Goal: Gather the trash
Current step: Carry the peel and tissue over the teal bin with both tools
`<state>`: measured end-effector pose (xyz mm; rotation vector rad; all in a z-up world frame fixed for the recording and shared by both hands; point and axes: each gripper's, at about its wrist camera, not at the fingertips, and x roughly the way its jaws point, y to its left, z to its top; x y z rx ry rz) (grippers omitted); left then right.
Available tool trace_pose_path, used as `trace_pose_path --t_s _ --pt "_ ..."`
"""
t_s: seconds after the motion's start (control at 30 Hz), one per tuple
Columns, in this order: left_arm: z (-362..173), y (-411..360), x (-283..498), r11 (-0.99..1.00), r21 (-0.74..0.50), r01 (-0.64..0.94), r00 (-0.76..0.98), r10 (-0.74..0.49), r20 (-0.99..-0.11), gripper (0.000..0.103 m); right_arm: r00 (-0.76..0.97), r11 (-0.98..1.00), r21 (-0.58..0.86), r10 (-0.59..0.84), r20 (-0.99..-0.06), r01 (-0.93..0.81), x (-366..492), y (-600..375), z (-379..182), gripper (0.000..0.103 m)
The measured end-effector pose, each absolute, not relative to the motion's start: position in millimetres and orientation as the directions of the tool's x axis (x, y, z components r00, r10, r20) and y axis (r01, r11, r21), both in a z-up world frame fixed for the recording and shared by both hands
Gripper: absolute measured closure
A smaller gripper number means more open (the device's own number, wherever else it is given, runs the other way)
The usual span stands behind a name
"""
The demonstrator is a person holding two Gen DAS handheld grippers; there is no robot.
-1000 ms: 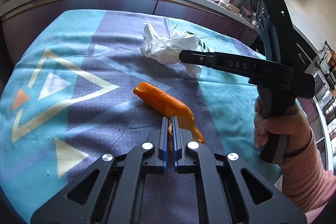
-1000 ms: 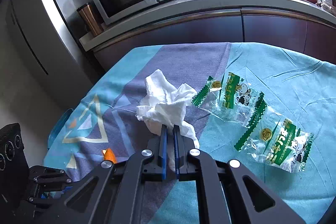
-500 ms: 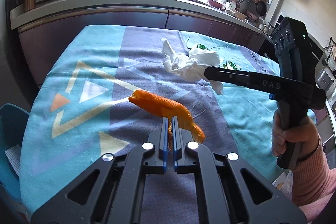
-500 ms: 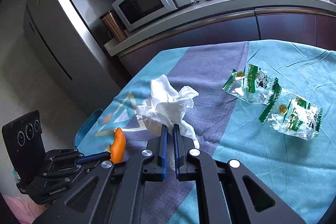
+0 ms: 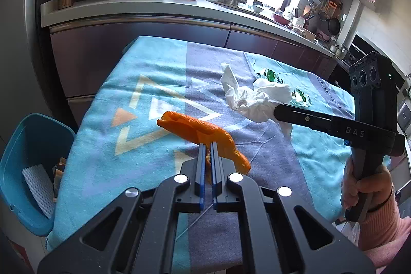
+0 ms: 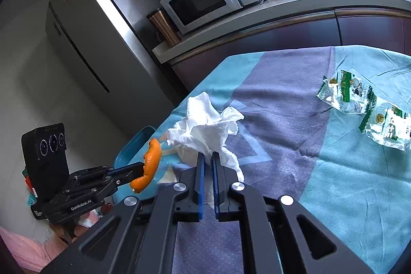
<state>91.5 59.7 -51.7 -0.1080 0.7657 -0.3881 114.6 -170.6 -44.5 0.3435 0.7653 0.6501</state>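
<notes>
Left wrist view, left to right. Blue bin (image 5: 28, 166) at 8 o'clock, below the table edge, with a white ribbed sheet (image 5: 38, 186) lying inside. Left gripper (image 5: 208, 145) centre-low, jaws clenched on the orange peel (image 5: 203, 131); the peel crosses the fingertips, its long end reaching toward 10 o'clock and its short end toward 4 o'clock. The peel is lifted clear of the tablecloth (image 5: 143, 73). At 2 o'clock from the peel, the crumpled white tissue (image 5: 254, 99) is held at the tip of the right gripper (image 5: 276, 112), which enters from 3 o'clock with its fingers pointing toward 9 o'clock. The right hand (image 5: 364, 186) wraps the handle at 4 o'clock, with a pink sleeve (image 5: 385, 230) below it.

Right wrist view, left to right. The left gripper (image 6: 141, 170) sits at 8 o'clock, fingers pointing toward 2 o'clock, the peel (image 6: 151, 166) pinched crosswise at its tip and curving up toward 12. The bin rim (image 6: 133, 143) shows just behind the peel. The right gripper (image 6: 208, 158) is centre-low, jaws closed tight on the tissue (image 6: 203, 125), whose bulk billows toward 12 o'clock above the fingertips; a tail hangs at 4 o'clock. Two clear green-printed wrappers (image 6: 364, 107) lie flat on the cloth at 2 o'clock, well apart from both grippers.
</notes>
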Motion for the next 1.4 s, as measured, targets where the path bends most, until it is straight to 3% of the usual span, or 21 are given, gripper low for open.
trace_pose_path --t_s 1.4 --pt "-34.3 169.5 50.6 0.965 -0.239 0.105 0.759 -0.234 -0.608 0.099 0.383 0.646 0.505 0.755 -0.531 -0.573 116.4 -51.2 -35.3 0.098"
